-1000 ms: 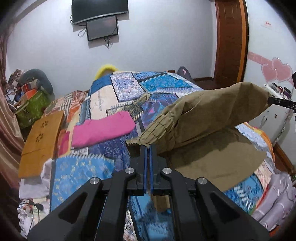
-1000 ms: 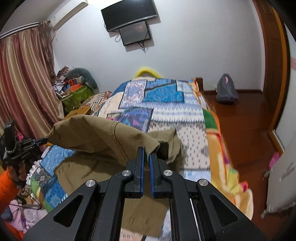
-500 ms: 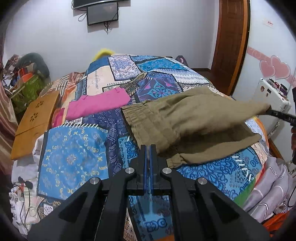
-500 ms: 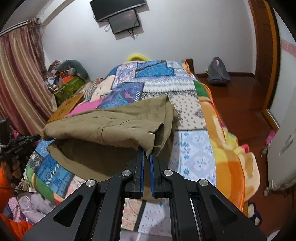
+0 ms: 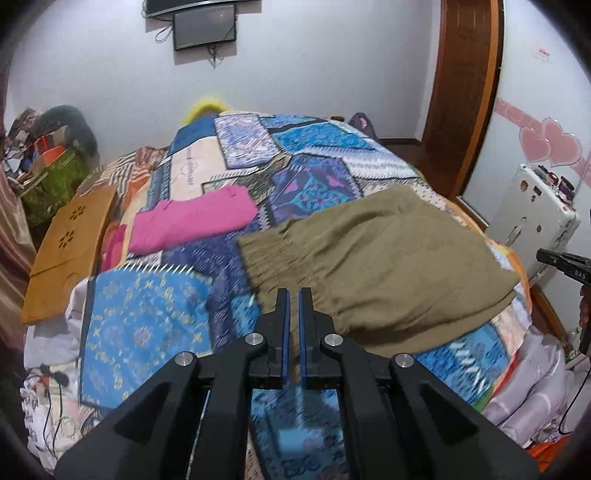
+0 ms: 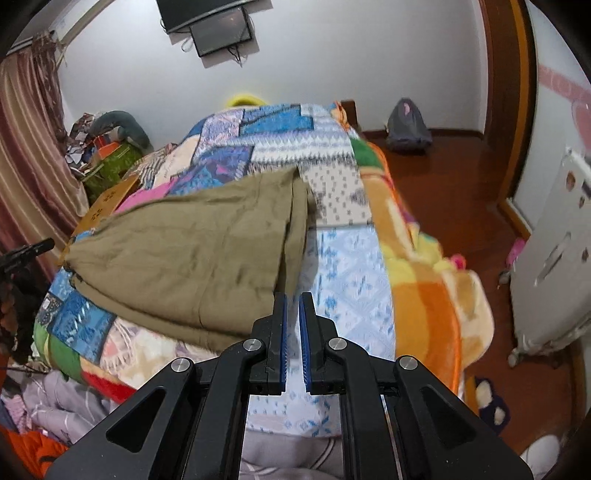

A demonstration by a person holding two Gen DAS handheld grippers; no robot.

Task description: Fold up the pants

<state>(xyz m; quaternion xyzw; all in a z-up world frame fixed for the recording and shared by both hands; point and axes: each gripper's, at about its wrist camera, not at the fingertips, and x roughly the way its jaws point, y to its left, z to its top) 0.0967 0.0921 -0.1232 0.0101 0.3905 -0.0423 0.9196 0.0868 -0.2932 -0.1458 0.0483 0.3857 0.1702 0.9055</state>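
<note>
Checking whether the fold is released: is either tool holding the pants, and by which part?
Neither. The left tool and right tool are slightly open with nothing between them; the pants lie folded on the bed.

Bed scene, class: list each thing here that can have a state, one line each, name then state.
olive pants: folded over, lying free on the quilt
left gripper: slightly open, empty
right gripper: slightly open, empty
pink garment: folded flat
wall screen: off
</note>
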